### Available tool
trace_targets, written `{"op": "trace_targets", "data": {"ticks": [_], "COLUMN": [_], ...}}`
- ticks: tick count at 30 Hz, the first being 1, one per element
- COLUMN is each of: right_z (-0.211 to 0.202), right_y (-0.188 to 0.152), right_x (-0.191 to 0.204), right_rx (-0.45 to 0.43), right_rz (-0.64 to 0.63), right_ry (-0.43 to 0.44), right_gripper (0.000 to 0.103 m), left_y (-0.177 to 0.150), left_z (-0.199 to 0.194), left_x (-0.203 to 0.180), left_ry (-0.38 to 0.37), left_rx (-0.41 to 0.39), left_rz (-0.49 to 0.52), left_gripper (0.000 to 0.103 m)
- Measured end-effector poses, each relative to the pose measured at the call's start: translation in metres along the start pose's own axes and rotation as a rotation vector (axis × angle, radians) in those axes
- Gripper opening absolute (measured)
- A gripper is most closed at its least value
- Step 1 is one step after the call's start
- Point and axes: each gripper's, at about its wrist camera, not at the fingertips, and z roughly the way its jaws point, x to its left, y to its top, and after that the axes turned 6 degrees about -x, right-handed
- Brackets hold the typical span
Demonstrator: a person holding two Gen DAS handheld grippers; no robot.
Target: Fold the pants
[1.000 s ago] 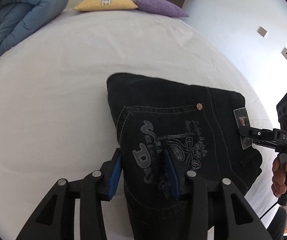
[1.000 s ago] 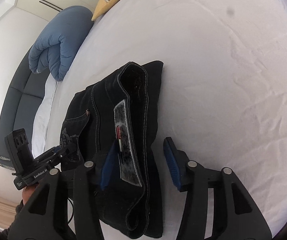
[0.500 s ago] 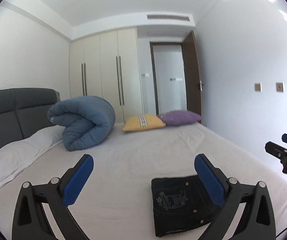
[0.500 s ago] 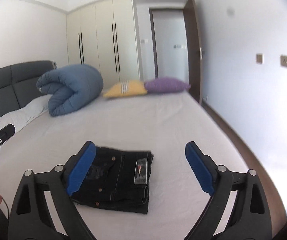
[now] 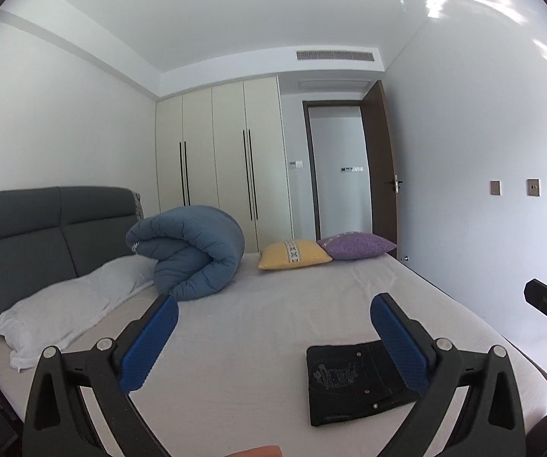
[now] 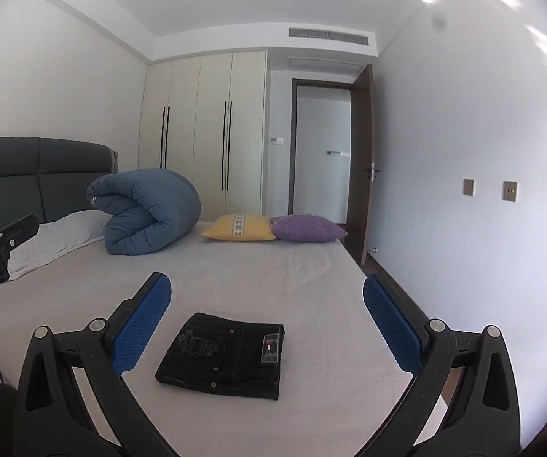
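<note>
Folded pants (image 6: 223,358) alone on bed (image 6: 311,278)

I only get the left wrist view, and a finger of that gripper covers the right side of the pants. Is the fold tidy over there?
Observer: Yes. The pants lie as one compact rectangle on the bed sheet, with nothing trailing out.
Operator: Is the other hand's tool holding anything?
Observer: No. The right gripper is open, and its fingers press on nothing.
Operator: Any marking on the hidden part?
Observer: A grey patch label with a red stripe sits near the right edge.
</note>
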Motion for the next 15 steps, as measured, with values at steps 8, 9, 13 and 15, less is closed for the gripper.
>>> {"op": "trace_targets", "data": {"ticks": [8,9,13,15], "right_z": [0.0,0.003,0.027,0.043], "right_y": [-0.021,-0.023,-0.036,-0.043], "right_x": [0.004,0.004,0.007,0.008], "right_rx": [0.182,0.202,0.257,0.284], "right_rz": [0.079,0.089,0.095,0.098], "right_ry": [-0.073,-0.069,-0.07,-0.081], "right_gripper": [0.103,0.103,0.103,0.103], "left_y": [-0.038,-0.043,-0.062,-0.069], "left_z": [0.014,0.019,0.034,0.039], "left_x": [-0.014,-0.016,-0.026,-0.028], "left_ry": [-0.012,-0.011,-0.059,-0.076], "left_rx": [0.198,0.23,0.349,0.39], "left_rz": [-0.028,-0.025,0.0,-0.003], "left_gripper": [0.103,0.103,0.103,0.103]}}
